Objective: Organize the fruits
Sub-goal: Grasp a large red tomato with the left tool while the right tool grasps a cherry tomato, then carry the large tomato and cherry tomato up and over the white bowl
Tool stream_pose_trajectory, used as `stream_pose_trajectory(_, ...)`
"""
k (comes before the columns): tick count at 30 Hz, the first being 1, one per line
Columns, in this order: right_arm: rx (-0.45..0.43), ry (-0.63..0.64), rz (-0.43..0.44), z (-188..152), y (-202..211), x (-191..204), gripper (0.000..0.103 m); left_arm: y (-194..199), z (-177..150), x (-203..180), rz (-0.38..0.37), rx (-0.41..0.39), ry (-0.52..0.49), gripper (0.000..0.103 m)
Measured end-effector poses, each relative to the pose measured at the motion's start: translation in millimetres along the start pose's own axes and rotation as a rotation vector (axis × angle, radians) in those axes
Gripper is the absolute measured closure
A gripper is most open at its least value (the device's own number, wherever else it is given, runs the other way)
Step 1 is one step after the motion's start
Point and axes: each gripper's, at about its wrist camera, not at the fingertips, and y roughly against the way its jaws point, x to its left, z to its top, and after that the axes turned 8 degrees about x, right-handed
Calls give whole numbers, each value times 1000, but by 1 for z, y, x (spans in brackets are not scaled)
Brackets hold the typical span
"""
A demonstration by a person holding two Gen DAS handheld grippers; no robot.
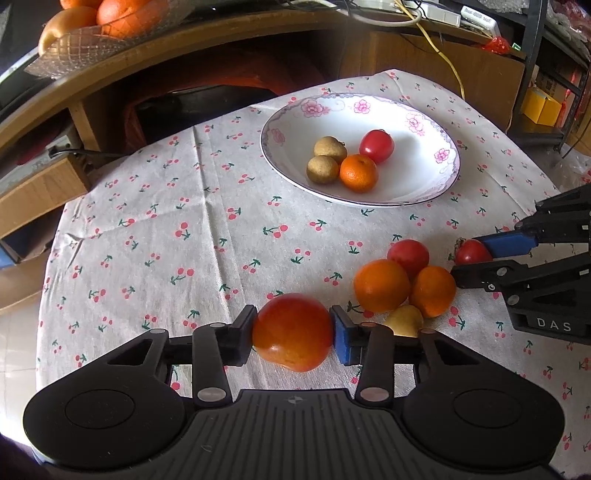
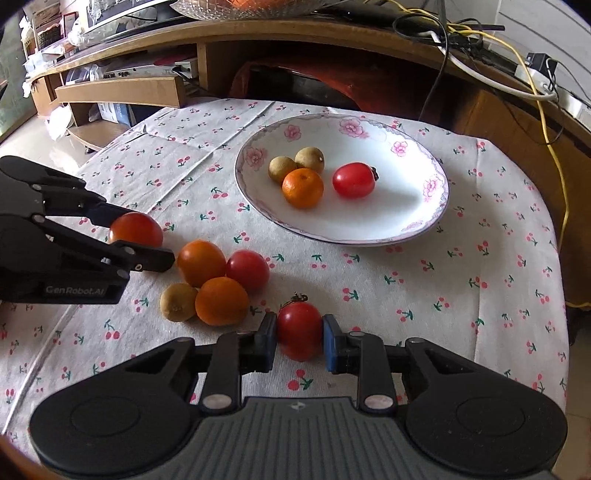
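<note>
My left gripper (image 1: 293, 332) is shut on an orange-red tomato (image 1: 295, 325) near the table's front edge. My right gripper (image 2: 300, 332) is shut on a small red tomato (image 2: 299, 325) with a stem. Each gripper shows in the other's view: the right gripper (image 1: 471, 258), the left gripper (image 2: 142, 238). Between them on the cloth sit two oranges (image 2: 201, 263), a red tomato (image 2: 247, 269) and a longan (image 2: 179, 302), all touching. The floral plate (image 2: 369, 218) beyond holds two longans (image 2: 280, 168), an orange (image 2: 303, 186) and a red tomato (image 2: 352, 180).
A cherry-print cloth (image 1: 207, 229) covers the table. Behind it runs a wooden shelf unit (image 1: 110, 74) carrying a glass bowl of oranges (image 1: 110, 22). Cables and a power strip (image 2: 535, 81) lie at the back right. A yellow box (image 1: 541, 105) stands at the far right.
</note>
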Motion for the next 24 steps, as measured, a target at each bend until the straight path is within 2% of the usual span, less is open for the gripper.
stream_pose_trajectory(6, 8, 1, -3, -9, 8, 1, 75, 8, -7, -6, -1, 14, -12, 53)
stream_pose_trajectory(14, -16, 38, -21, -41, 40, 21, 75, 40, -42, -21, -30, 0, -12, 53)
stream_pose_trajectory(20, 6, 48, -32, -60, 33, 38, 75, 34, -63, -40, -5, 17, -69, 52)
stream_pose_trajectory(24, -2, 29, -24, -59, 32, 37, 75, 34, -64, -39, -5, 15, -73, 50)
